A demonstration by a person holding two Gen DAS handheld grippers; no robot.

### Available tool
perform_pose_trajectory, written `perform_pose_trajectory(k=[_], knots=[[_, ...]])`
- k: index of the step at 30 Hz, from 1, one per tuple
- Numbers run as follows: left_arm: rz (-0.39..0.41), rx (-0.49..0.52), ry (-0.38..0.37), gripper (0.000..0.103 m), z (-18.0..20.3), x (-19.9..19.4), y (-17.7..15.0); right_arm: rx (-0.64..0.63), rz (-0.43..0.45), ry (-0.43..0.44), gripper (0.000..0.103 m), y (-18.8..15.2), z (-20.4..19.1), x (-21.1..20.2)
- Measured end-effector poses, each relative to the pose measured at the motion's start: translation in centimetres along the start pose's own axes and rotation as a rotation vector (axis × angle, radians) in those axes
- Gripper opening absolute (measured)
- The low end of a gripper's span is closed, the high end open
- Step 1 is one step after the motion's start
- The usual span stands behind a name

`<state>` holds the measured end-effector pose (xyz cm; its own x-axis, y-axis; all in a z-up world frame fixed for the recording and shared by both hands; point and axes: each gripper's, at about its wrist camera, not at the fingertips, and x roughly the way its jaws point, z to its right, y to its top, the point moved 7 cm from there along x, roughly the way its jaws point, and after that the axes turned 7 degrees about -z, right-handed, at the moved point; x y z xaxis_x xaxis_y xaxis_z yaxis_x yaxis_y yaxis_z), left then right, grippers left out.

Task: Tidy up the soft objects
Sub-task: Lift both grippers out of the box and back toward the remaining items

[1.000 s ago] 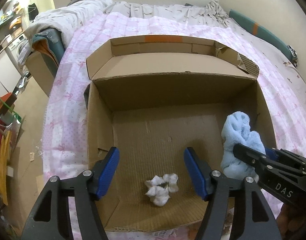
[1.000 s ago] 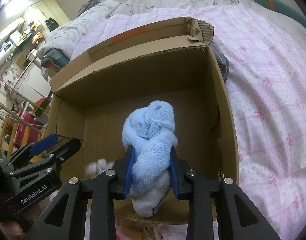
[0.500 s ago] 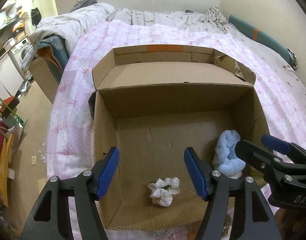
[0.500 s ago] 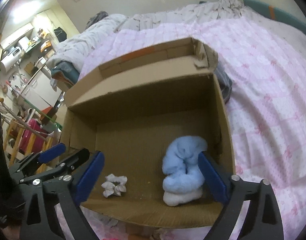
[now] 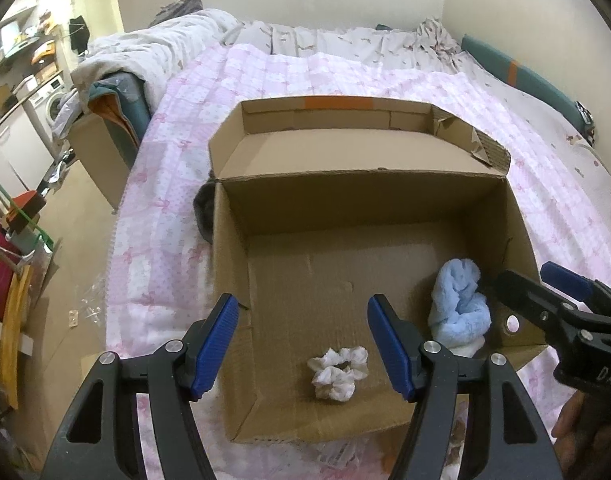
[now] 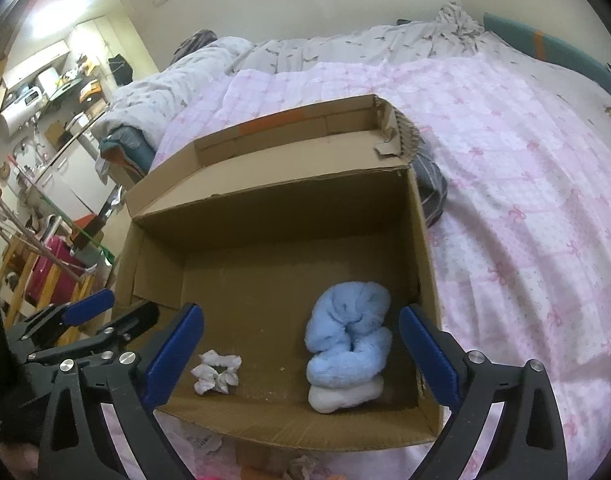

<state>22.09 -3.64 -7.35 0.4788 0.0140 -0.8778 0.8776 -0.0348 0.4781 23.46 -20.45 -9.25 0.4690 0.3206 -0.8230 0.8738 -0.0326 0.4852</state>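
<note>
Cardboard box (image 6: 423, 248) on pink bedspread (image 6: 525, 200) holds blue fluffy sock (image 6: 351, 344) and white scrunchie (image 6: 216, 372); left gripper (image 5: 305, 344) and right gripper (image 6: 301, 350) both spread, empty.

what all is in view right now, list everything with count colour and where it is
cardboard box: 1, brown, open on the bed, flaps up at the far side
fluffy sock bundle: 1, light blue with white end, on the box floor by the right wall
scrunchie: 1, white, on the box floor near the front left
bedspread: 1, pink with bow print, under the box
duvet: 1, grey-white, bunched at the far left of the bed
dark cloth: 1, grey striped, beside the box's right wall
left gripper: 1, black with blue fingers, open, above the box front
right gripper: 1, black with blue fingers, open, empty, straddling the sock bundle
</note>
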Motion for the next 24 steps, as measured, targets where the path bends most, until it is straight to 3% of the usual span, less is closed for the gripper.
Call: perform_pose_trajectory(k=[24], knots=[[0.008, -0.061, 0.009, 0.064, -2.5, -3.8, -4.1, -0.037, 0.008, 0.014, 0.103, -4.0, -0.8, -4.6]])
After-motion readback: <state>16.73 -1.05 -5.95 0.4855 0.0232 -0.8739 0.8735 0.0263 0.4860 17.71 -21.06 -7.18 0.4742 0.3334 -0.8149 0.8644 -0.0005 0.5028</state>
